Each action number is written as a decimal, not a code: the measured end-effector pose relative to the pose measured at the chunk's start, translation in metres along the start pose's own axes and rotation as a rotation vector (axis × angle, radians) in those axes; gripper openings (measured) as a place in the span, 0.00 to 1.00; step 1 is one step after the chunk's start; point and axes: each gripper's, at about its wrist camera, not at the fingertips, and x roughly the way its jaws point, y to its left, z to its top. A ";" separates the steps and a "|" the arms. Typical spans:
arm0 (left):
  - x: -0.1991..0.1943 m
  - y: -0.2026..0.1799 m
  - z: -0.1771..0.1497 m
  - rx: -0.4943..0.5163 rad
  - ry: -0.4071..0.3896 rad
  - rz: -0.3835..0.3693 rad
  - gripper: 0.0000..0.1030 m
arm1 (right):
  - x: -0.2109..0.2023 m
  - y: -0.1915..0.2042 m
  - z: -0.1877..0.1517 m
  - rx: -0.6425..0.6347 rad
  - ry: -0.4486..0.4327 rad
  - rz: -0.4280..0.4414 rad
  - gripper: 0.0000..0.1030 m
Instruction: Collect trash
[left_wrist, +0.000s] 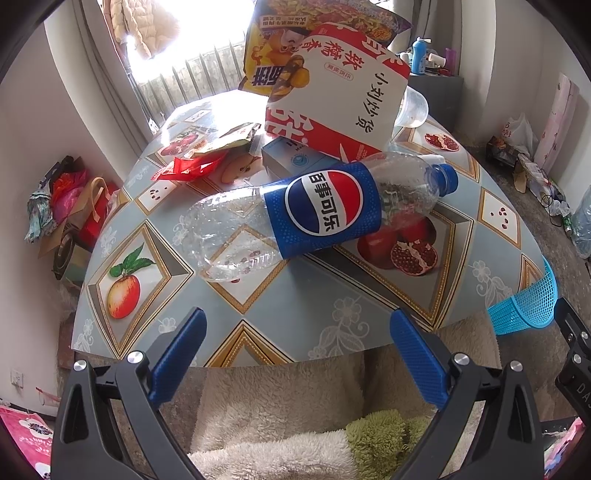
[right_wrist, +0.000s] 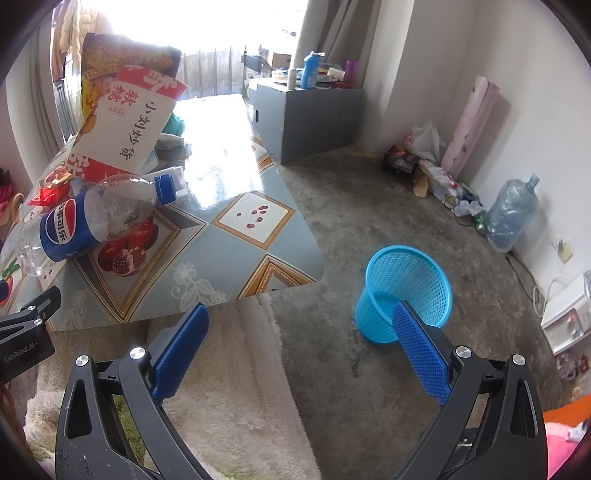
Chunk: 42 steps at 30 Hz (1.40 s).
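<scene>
An empty Pepsi bottle (left_wrist: 325, 206) with a blue label and cap lies on its side on the fruit-patterned table (left_wrist: 303, 310); the right wrist view shows the bottle (right_wrist: 74, 225) at far left. Behind it stands a red-and-white paper snack bag (left_wrist: 340, 99) leaning on a yellow bag (left_wrist: 269, 62), with a red wrapper (left_wrist: 188, 168), a blue box (left_wrist: 295, 158) and a clear cup (left_wrist: 412, 107). My left gripper (left_wrist: 297, 325) is open at the table's near edge, empty. My right gripper (right_wrist: 301, 317) is open over the floor, left of the blue mesh bin (right_wrist: 404, 291).
A fluffy beige cover (right_wrist: 229, 376) lies below the table's near edge. A grey cabinet (right_wrist: 306, 118) stands beyond the table. Bags and a large water jug (right_wrist: 511, 214) line the right wall; piled bags (left_wrist: 70, 199) sit left of the table.
</scene>
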 end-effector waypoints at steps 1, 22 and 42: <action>0.000 0.000 0.000 -0.001 0.000 0.000 0.95 | 0.000 0.000 0.000 -0.001 0.000 0.001 0.92; 0.000 0.003 0.001 -0.008 0.003 -0.002 0.95 | -0.001 0.000 0.001 0.004 -0.002 0.006 0.92; 0.000 0.004 0.001 -0.009 0.003 -0.002 0.95 | -0.001 0.001 0.000 0.009 -0.001 0.011 0.92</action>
